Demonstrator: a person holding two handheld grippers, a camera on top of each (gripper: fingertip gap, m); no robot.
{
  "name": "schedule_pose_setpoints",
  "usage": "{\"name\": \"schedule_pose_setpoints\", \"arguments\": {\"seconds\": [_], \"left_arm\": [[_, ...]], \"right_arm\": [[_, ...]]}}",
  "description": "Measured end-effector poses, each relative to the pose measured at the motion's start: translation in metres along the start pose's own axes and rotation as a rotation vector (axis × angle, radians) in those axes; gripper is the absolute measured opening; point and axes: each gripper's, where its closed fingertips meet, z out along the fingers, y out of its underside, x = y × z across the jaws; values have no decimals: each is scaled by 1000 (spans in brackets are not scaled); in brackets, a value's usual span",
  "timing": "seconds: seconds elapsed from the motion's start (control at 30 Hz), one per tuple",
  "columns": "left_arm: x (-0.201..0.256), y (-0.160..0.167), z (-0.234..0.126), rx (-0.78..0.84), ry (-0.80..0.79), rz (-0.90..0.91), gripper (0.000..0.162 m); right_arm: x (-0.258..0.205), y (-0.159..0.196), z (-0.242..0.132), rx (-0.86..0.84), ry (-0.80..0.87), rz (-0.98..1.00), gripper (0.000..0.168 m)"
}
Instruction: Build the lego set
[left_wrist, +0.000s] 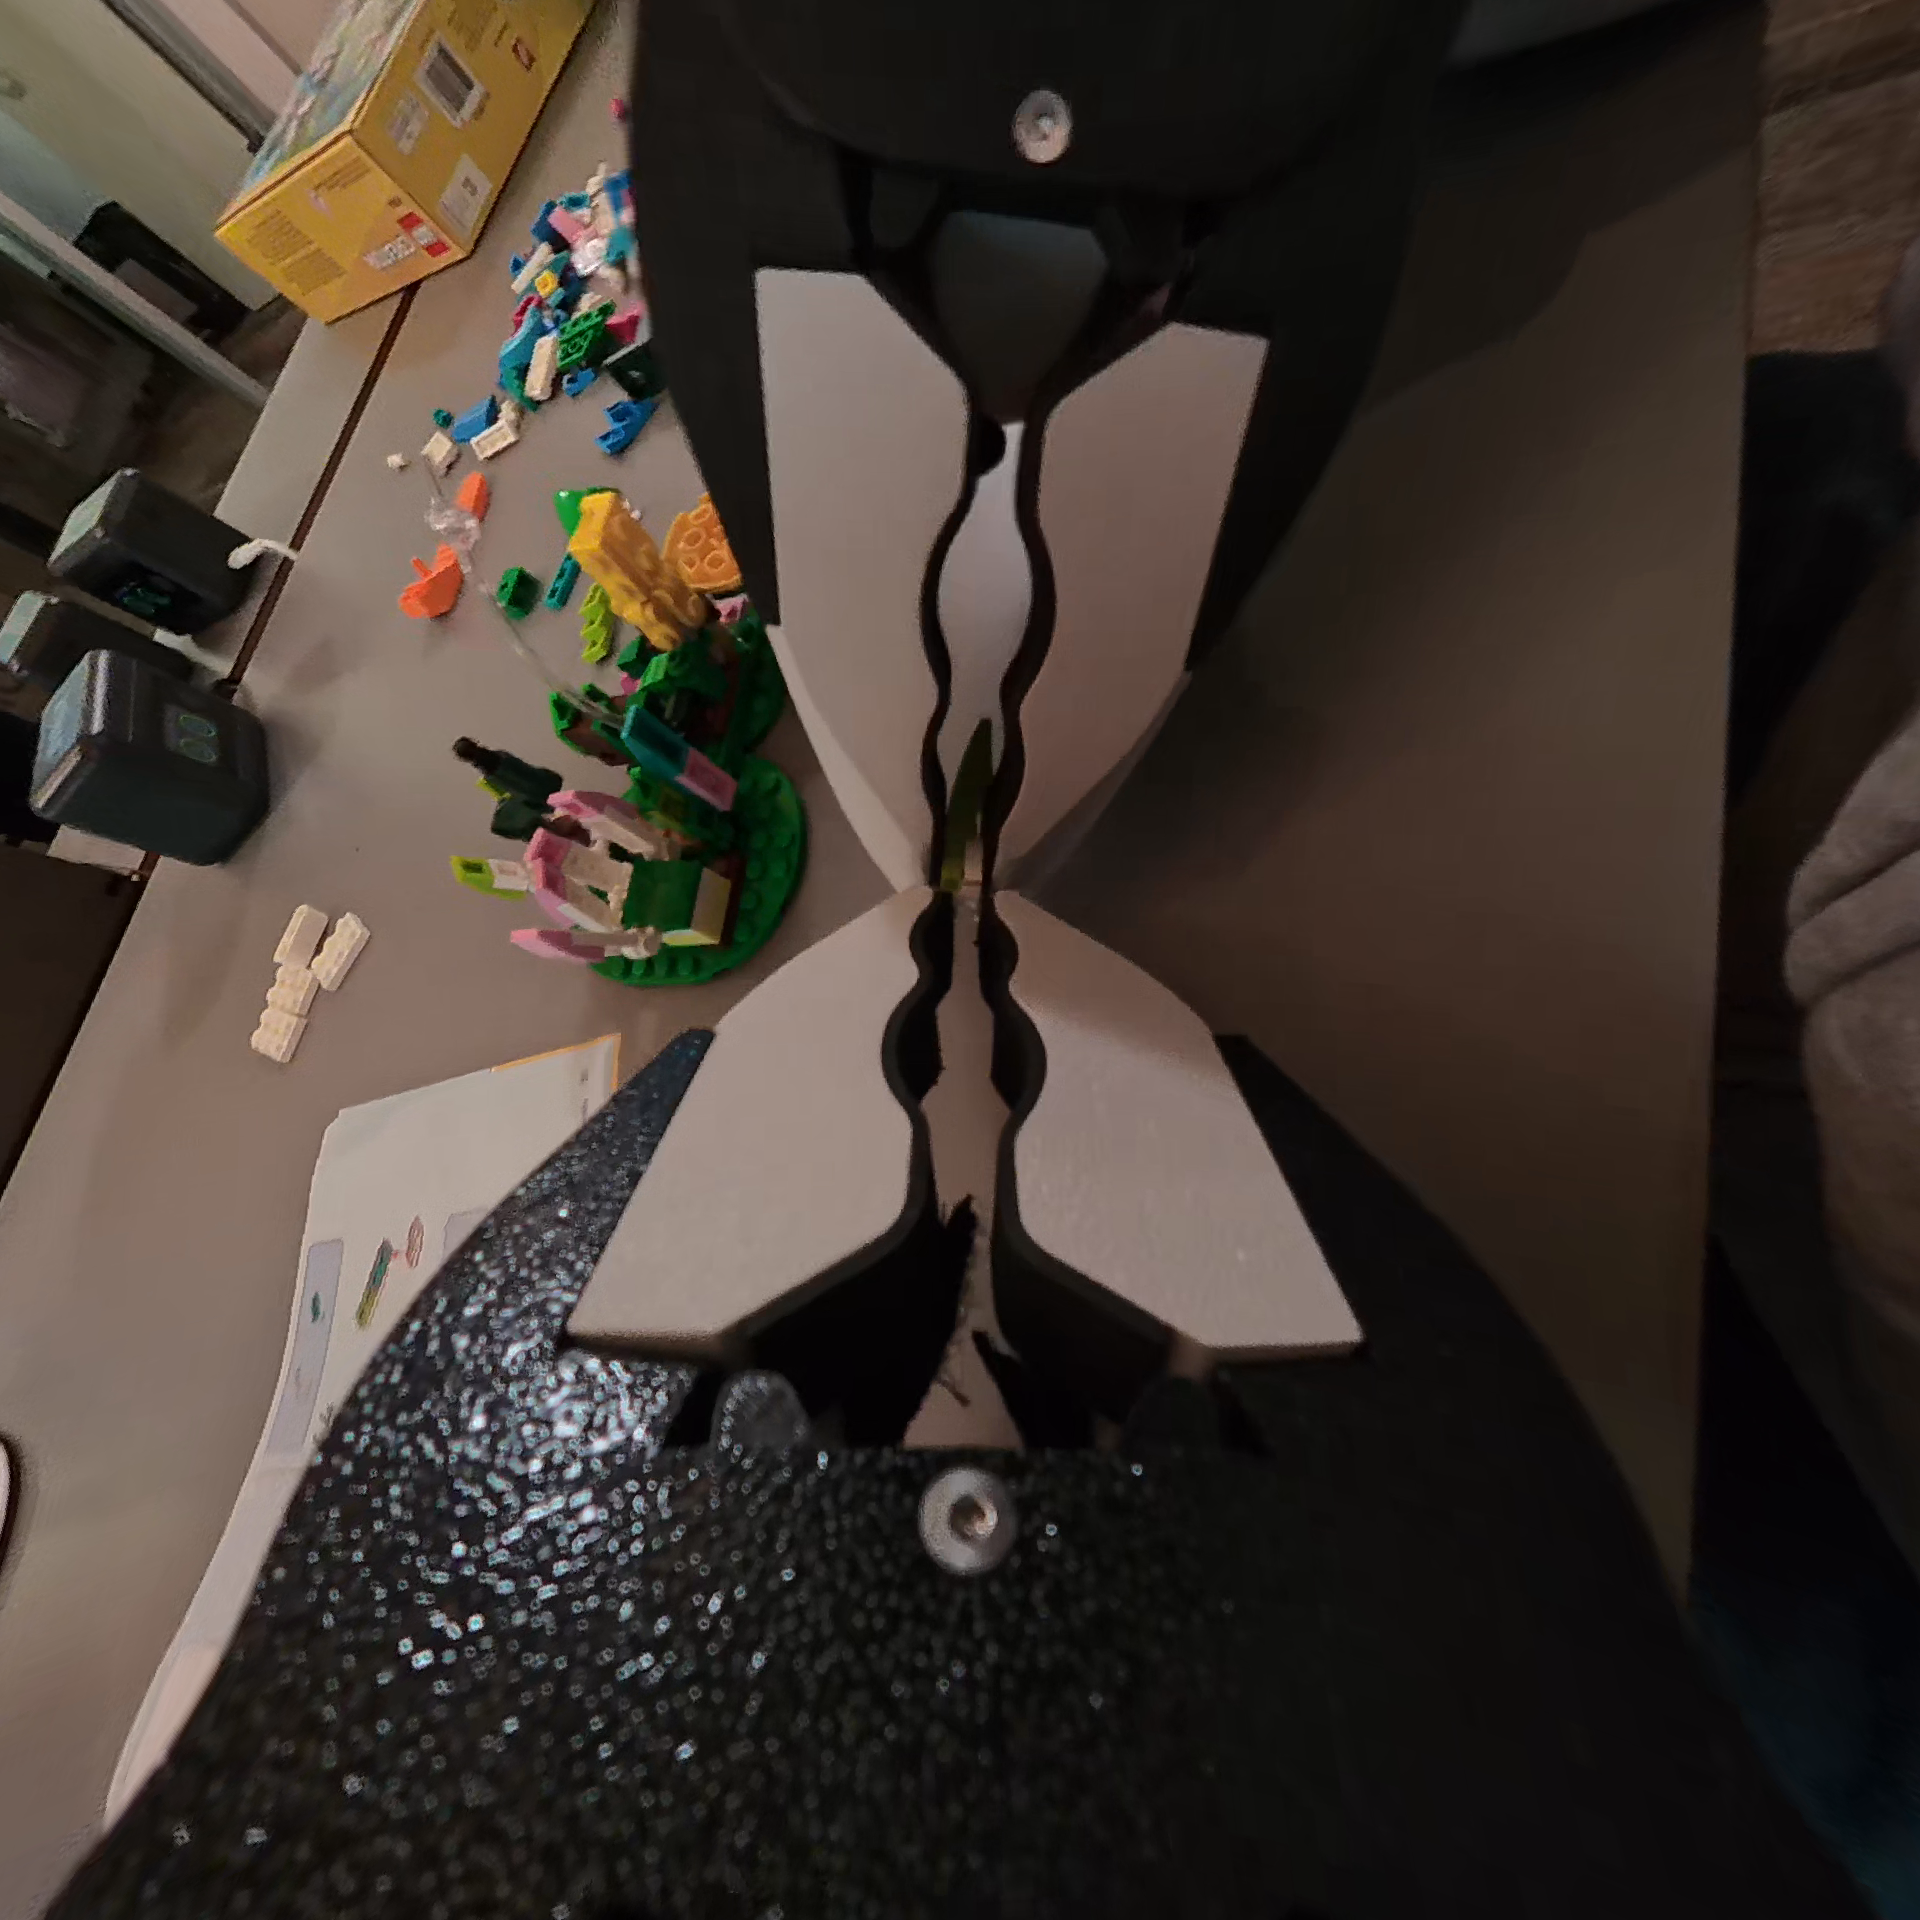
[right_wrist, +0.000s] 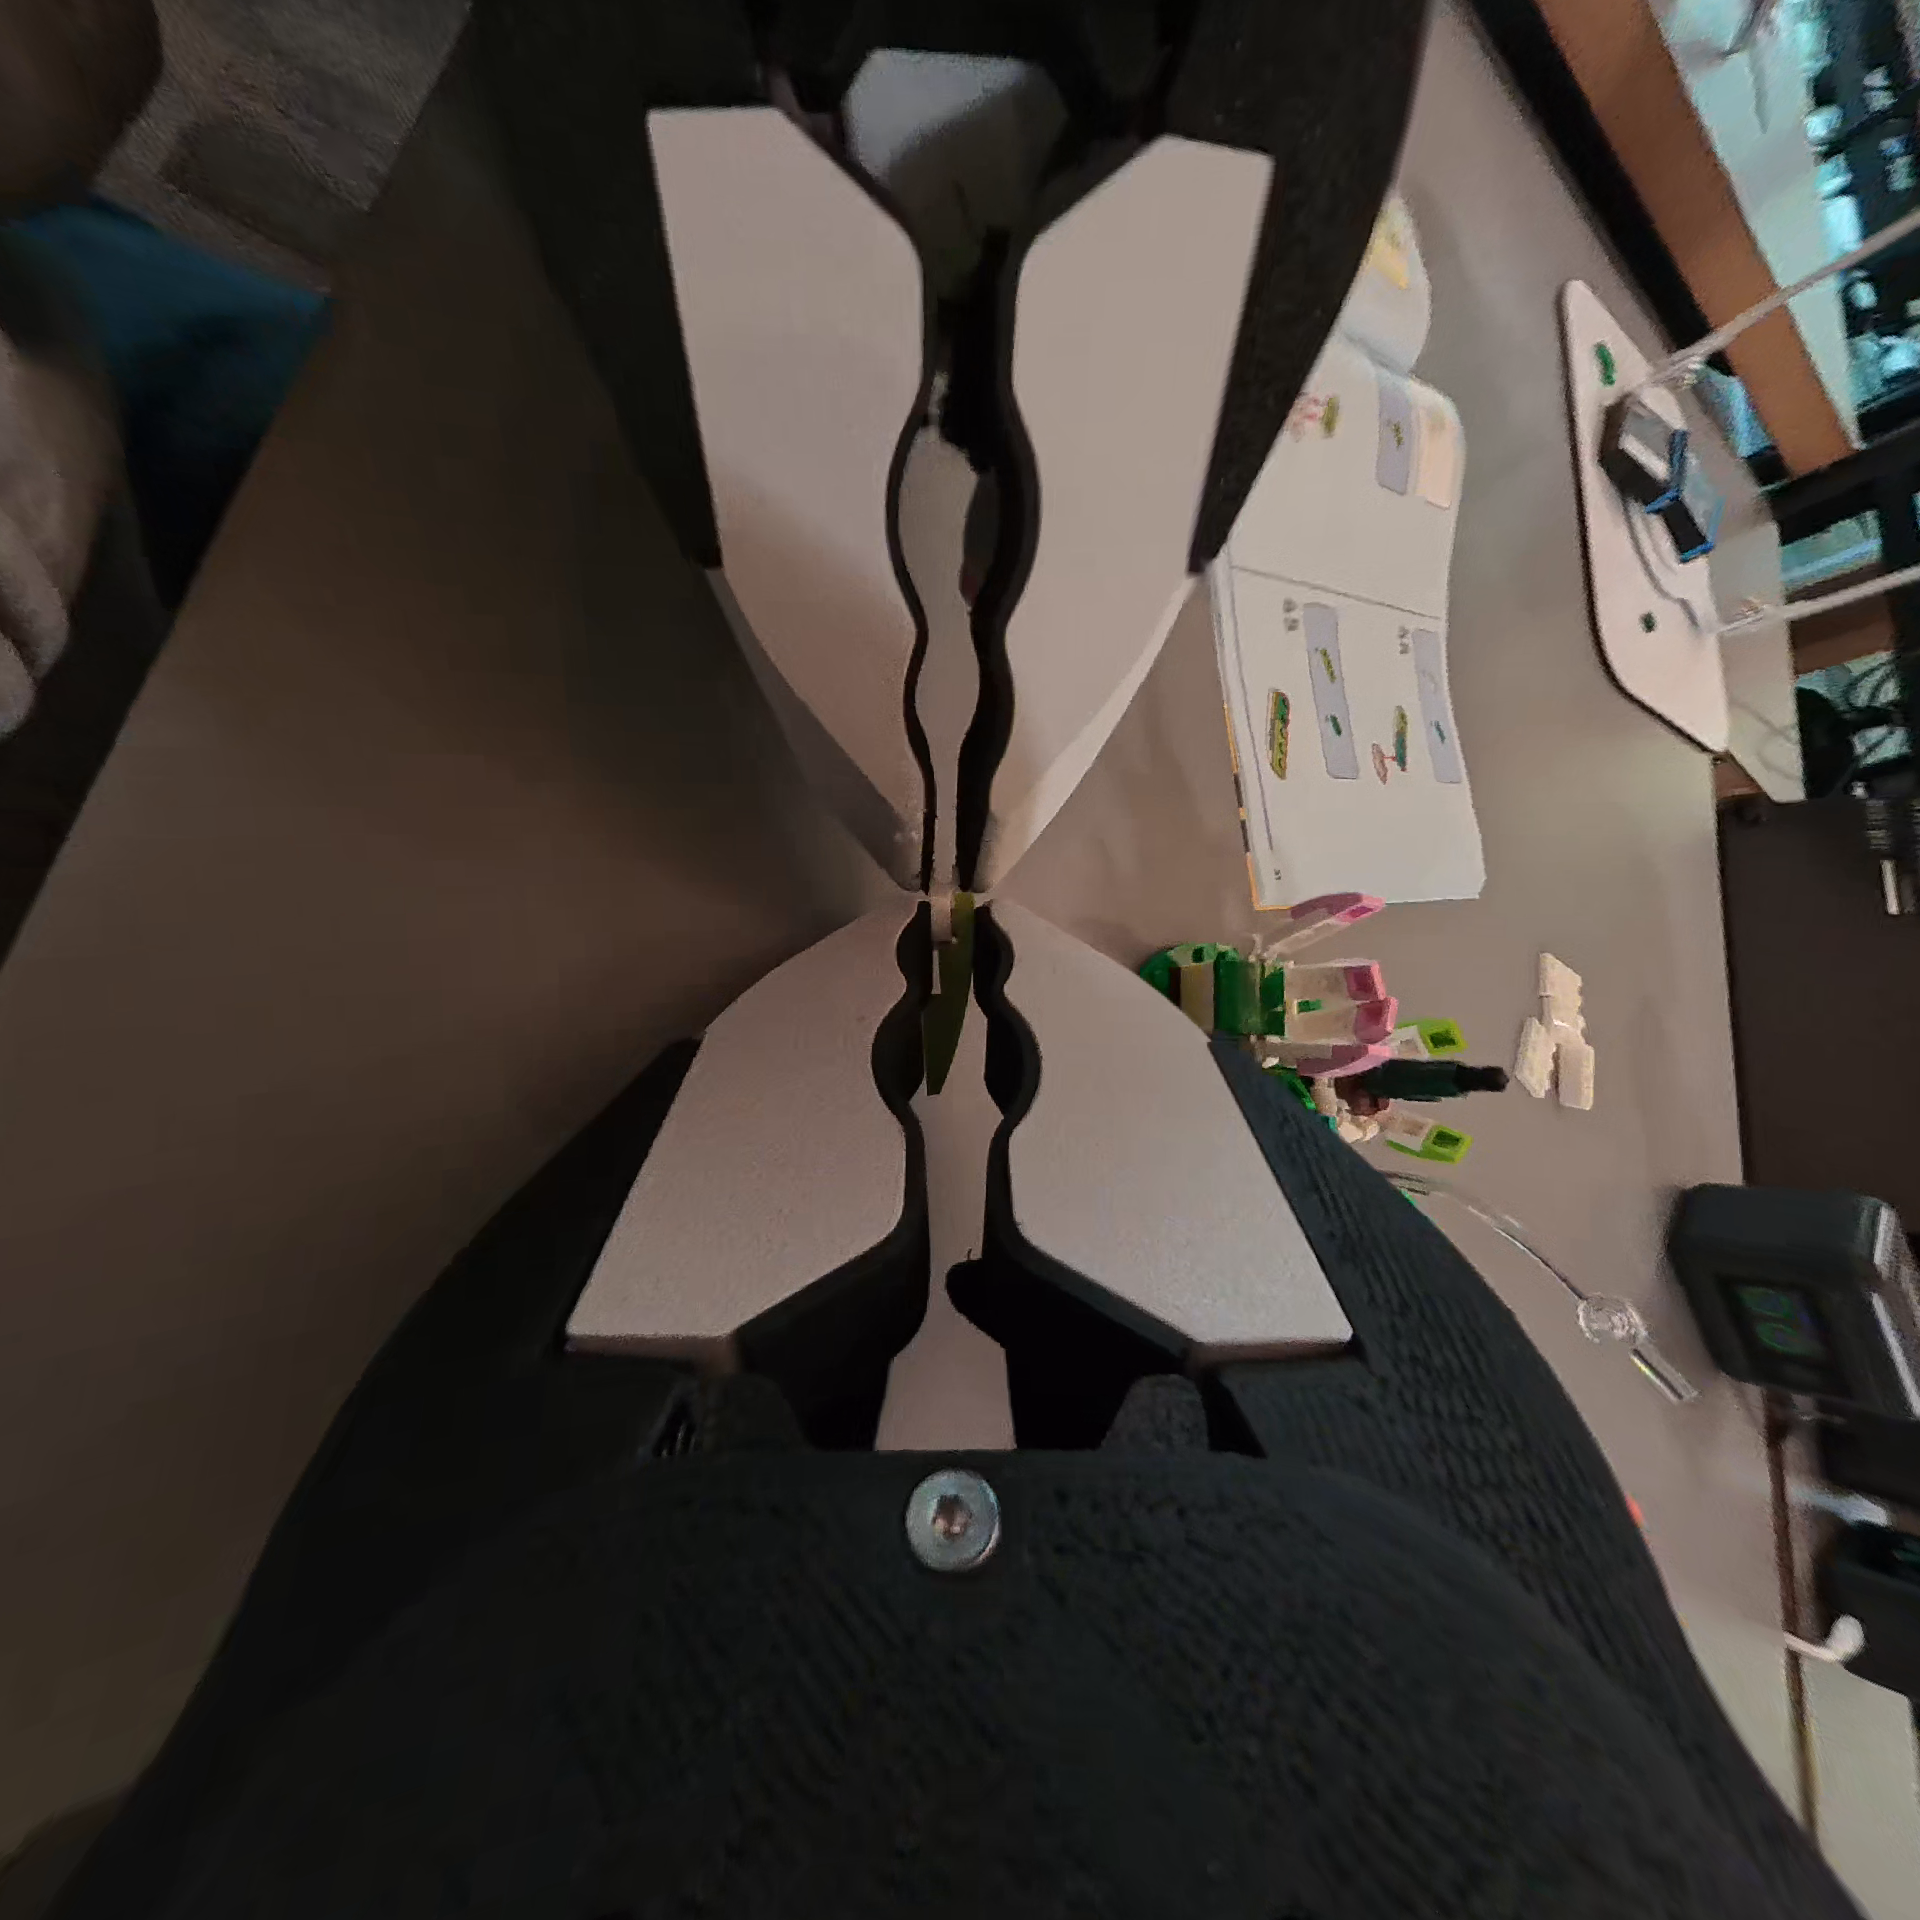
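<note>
While clamping thin lime leaf piece (right_wrist: 943, 1023) edge-on in right gripper (right_wrist: 951, 914), meeting left gripper (left_wrist: 961, 904) tip to tip, also closed but can't tell on what, beside flower build (left_wrist: 675, 831), probably for mid-air mating first.

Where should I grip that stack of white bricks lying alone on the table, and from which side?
Take the white brick stack across its two long smooth sides, probably coming straight down from above. It lies flat on the table as a narrow strip, apart from the green flower model, so both flanks are open. Both grippers look closed around a thin green leaf piece, so one must free up first.
</note>
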Motion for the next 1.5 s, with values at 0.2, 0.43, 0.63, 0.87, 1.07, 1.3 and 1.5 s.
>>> {"name": "schedule_pose_setpoints", "arguments": {"seconds": [0.2,0.43,0.63,0.87,1.07,1.3,1.5], "left_arm": [[-7,22,-13,-102,61,-167,5],[-5,24,-11,-90,101,-196,5],[-7,18,-11,-53,75,-164,5],[-11,13,-10,-18,20,-160,4],[-18,8,-11,22,-13,-219,4],[-17,9,-9,37,22,-279,4],[-20,9,-9,27,-18,-192,5]], "right_arm": [[17,-4,-5,57,73,139,33],[4,-4,4,64,0,173,27],[3,-4,7,58,-15,187,11],[9,-4,4,50,19,118,7],[16,-4,1,30,118,-17,7],[17,-3,1,-5,173,-166,7],[20,-3,0,51,109,36,7]]}}
